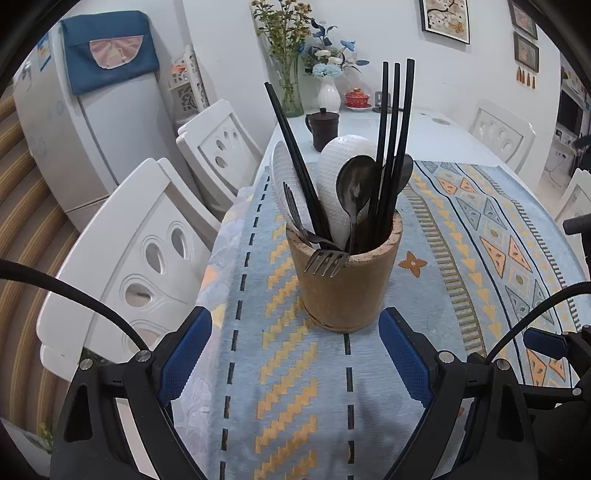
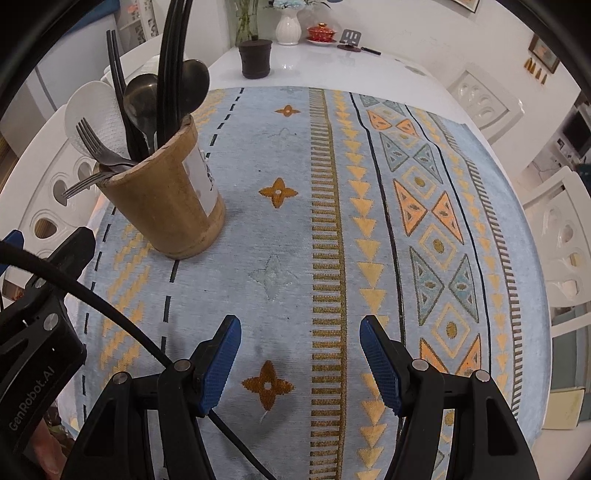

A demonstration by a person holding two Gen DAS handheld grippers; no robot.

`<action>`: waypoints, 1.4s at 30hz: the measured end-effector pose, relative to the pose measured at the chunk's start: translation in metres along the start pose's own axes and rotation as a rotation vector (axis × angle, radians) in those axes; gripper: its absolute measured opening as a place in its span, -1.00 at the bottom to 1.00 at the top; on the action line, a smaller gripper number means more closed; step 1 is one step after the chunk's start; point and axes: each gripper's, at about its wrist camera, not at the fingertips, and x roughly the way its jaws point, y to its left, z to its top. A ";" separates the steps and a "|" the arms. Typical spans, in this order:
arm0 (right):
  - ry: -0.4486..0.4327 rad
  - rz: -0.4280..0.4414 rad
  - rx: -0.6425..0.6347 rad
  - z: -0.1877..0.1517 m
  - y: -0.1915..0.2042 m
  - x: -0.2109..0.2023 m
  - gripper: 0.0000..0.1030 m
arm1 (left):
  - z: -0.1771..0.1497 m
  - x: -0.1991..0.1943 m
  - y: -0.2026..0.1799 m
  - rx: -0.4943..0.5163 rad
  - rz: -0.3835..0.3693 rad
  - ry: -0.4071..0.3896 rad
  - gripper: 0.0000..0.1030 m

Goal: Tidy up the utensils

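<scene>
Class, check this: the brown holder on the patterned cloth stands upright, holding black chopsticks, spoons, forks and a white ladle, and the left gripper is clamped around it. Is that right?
Not quite. The left gripper is open, its fingers short of the holder, as the left wrist view shows. The rest stands.

Left gripper point(image 1: 295, 354) empty, jaws apart, just near of tan utensil holder point(image 1: 343, 280) on patterned cloth point(image 1: 461, 236); holder upright, crowded with chopsticks point(image 1: 395, 147), spoons point(image 1: 352, 184), forks point(image 1: 327, 261).

A home dining room: a white surface point(image 1: 424, 122) under a patterned blue cloth point(image 2: 295, 221), white carved chairs point(image 1: 140, 251) at its edges, a fridge point(image 1: 92, 122) in the corner, flower vases point(image 1: 328, 94) and a red lidded teacup point(image 1: 357, 99) at the far edge, framed pictures point(image 1: 445, 18) on the wall.
</scene>
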 end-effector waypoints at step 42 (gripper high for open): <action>0.035 0.034 -0.069 -0.008 -0.085 0.006 0.26 | -0.021 -0.001 -0.083 -0.042 0.109 0.099 0.78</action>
